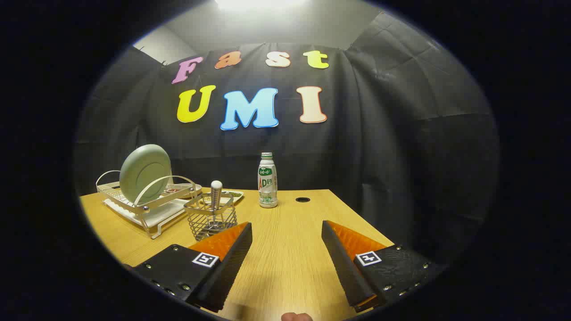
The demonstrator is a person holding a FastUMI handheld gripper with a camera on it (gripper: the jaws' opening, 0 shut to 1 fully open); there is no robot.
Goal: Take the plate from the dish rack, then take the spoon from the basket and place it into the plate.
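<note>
A bottle [267, 180] stands upright on the wooden table [285, 258].

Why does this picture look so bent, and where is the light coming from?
In the gripper view the fisheye lens bows the table edges; a bright ceiling light overhead glares white; the plate in the dish rack and the bottle look sharp; the gripper hangs open, jaws apart over bare wood.

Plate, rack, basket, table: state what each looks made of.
Plate: pale green, smooth matte, probably ceramic or melamine.
Rack: thin bent rods, light coated metal wire, over a white tray, likely plastic.
Basket: fine shiny grid, metal mesh.
Table: light wood grain, maybe laminate.
The gripper is open above the table, holding nothing.
</note>
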